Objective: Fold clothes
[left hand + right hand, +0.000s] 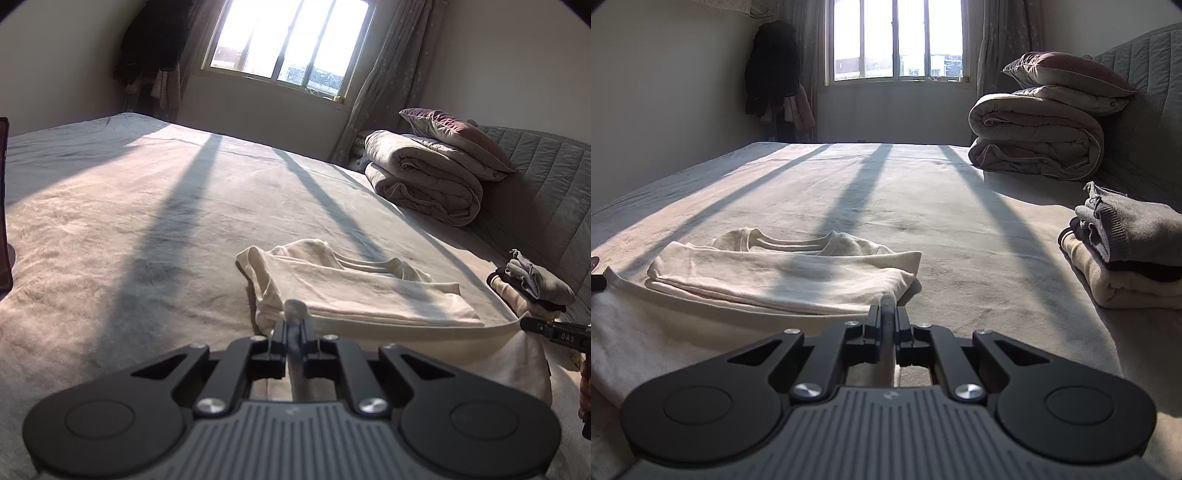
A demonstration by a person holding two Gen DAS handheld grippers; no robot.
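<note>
A cream shirt (783, 273) lies half-folded on the bed (960, 229). The left gripper (294, 325) and right gripper (887, 317) each pinch a corner of its near hem. Thin fabric could slip free, or uneven lifting could skew the fold.

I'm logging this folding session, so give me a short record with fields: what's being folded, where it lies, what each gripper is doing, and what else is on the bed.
garment: cream shirt, partly folded, neckline toward the window
surface: bed with pale cover
left gripper: jaws shut on the shirt's near hem, at its left corner
right gripper: jaws shut on the same hem, at its right corner
folded pile: grey top on cream piece, right of the shirt
bedding: rolled quilt, pillow on top
</note>
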